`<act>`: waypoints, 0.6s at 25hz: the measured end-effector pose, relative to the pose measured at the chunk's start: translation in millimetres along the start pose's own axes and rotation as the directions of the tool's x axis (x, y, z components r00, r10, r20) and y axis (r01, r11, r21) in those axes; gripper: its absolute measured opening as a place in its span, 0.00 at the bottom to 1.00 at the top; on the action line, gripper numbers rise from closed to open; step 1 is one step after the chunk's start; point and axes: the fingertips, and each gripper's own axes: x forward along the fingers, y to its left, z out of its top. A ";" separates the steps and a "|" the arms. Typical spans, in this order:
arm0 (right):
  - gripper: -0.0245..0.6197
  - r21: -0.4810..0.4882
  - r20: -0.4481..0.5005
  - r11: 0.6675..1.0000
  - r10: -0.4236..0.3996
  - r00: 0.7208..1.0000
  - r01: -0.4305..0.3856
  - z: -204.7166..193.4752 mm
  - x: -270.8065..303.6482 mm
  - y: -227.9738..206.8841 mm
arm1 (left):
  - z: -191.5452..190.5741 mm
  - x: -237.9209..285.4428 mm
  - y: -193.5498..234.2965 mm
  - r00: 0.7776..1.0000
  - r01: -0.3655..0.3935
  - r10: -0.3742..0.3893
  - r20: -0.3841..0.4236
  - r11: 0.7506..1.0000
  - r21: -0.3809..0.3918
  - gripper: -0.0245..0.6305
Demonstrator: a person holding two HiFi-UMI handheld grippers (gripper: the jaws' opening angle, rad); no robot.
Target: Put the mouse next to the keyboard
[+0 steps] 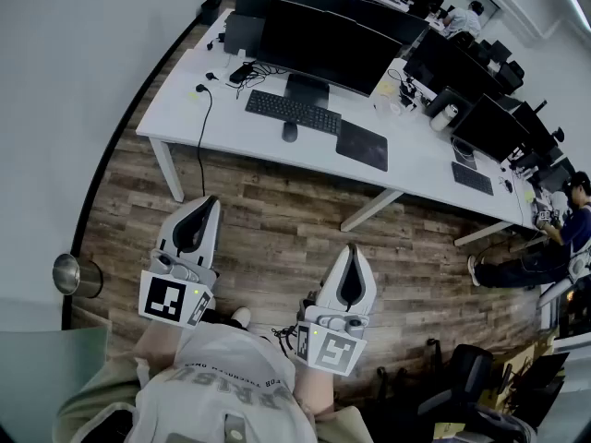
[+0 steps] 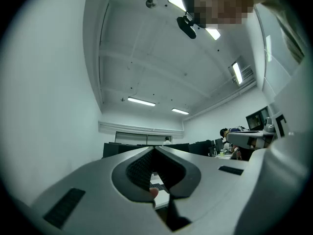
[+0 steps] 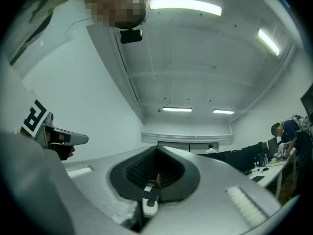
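Note:
In the head view a dark mouse [image 1: 290, 132] lies on the white desk [image 1: 185, 109], just in front of the black keyboard [image 1: 293, 112]. My left gripper [image 1: 211, 201] and right gripper [image 1: 354, 250] are held low over the wooden floor, well short of the desk, both shut with nothing between their jaws. The left gripper view shows my left gripper [image 2: 155, 150] tilted upward with its jaws together. Through the slit of my right gripper [image 3: 157, 149] a bit of keyboard [image 3: 149, 187] and mouse [image 3: 151, 209] shows.
A large curved monitor [image 1: 328, 47] stands behind the keyboard, a black mouse pad [image 1: 362, 146] to its right. A cable [image 1: 200, 127] hangs off the desk's left part. A metal bin [image 1: 74, 275] stands at the left wall. People [image 1: 545, 247] sit at the right.

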 end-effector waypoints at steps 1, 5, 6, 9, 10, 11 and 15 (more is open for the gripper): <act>0.04 0.000 0.000 1.000 0.001 1.000 -0.001 0.0 -0.1 0.5 | -0.1 -0.3 0.1 1.000 0.000 0.000 -0.001 1.000 0.000 0.05; 0.04 0.000 0.000 1.000 0.005 1.000 -0.005 0.7 0.0 1.8 | -1.5 -1.1 0.0 1.000 -0.002 0.002 -0.006 1.000 -0.002 0.05; 0.04 0.000 0.000 1.000 0.005 1.000 -0.005 1.9 0.9 1.9 | -1.9 -1.1 0.1 1.000 -0.002 0.002 -0.007 1.000 -0.003 0.05; 0.04 -0.003 -0.004 1.000 0.007 1.000 -0.007 -0.3 1.2 1.9 | -2.5 0.0 0.0 1.000 -0.001 0.001 -0.010 1.000 -0.003 0.05; 0.04 -0.002 -0.004 1.000 0.008 1.000 -0.008 -1.0 1.1 1.9 | -2.8 0.4 -0.3 1.000 -0.001 0.001 -0.011 1.000 -0.003 0.05; 0.04 0.002 -0.004 1.000 0.007 1.000 -0.007 -0.5 1.6 1.8 | -3.1 0.8 -0.6 1.000 -0.001 0.001 -0.012 1.000 -0.003 0.05; 0.04 0.000 -0.007 1.000 0.004 1.000 -0.004 -1.8 1.7 -0.4 | -4.6 2.5 -2.9 1.000 0.000 0.000 -0.016 1.000 0.000 0.05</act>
